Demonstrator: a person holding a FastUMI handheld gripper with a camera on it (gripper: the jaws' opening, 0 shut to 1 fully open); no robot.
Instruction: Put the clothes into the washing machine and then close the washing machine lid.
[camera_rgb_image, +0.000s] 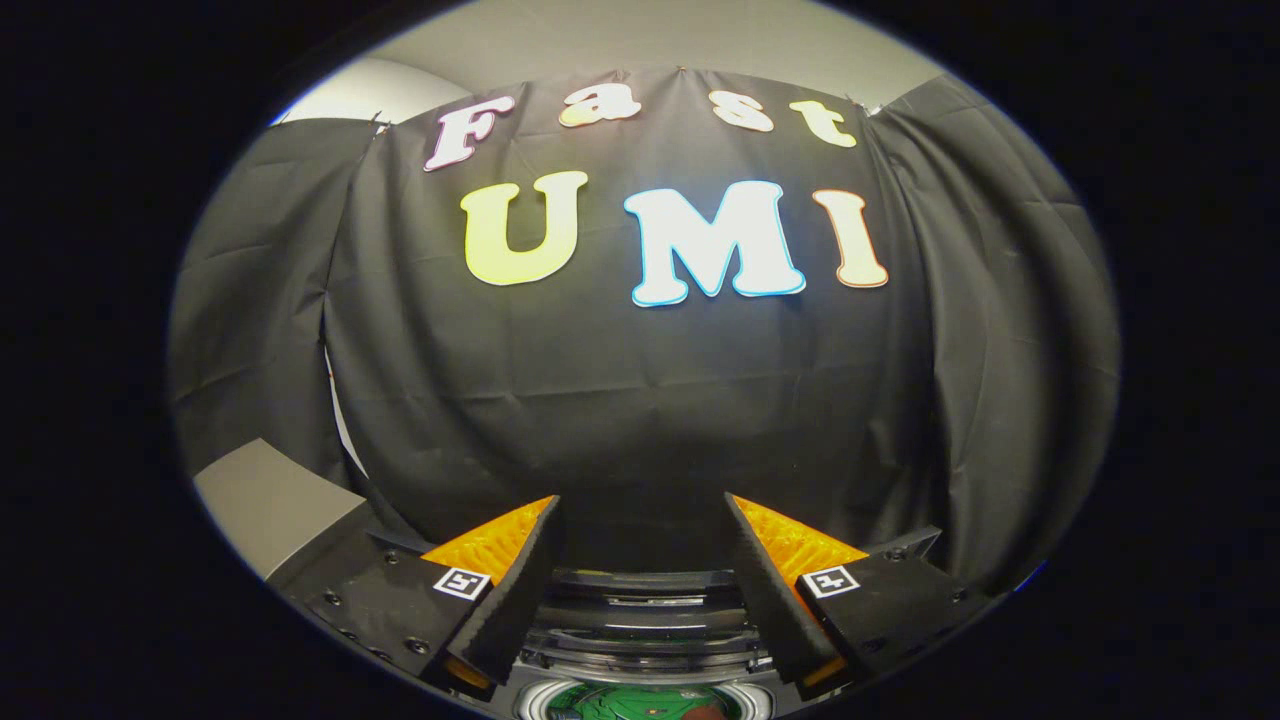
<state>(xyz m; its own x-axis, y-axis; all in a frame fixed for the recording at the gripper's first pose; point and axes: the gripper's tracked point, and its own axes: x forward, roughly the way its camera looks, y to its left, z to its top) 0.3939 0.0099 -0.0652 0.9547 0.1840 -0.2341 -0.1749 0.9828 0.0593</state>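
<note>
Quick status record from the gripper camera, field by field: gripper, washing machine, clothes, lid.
gripper: gripper open, fingers spread wide, nothing between them, aimed at the black cloth wall
washing machine: washing machine low between the fingers, round drum opening at the bottom
clothes: green garment lying inside the drum opening
lid: dark banded part just beyond the opening may be the raised lid; cannot tell for sure

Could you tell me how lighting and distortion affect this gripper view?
Gripper view: fisheye bowing curves the black cloth wall; lighting is dim and even, without glare; the open gripper is sharp, nothing between its fingers; the green item below is cropped, hard to identify.
</note>
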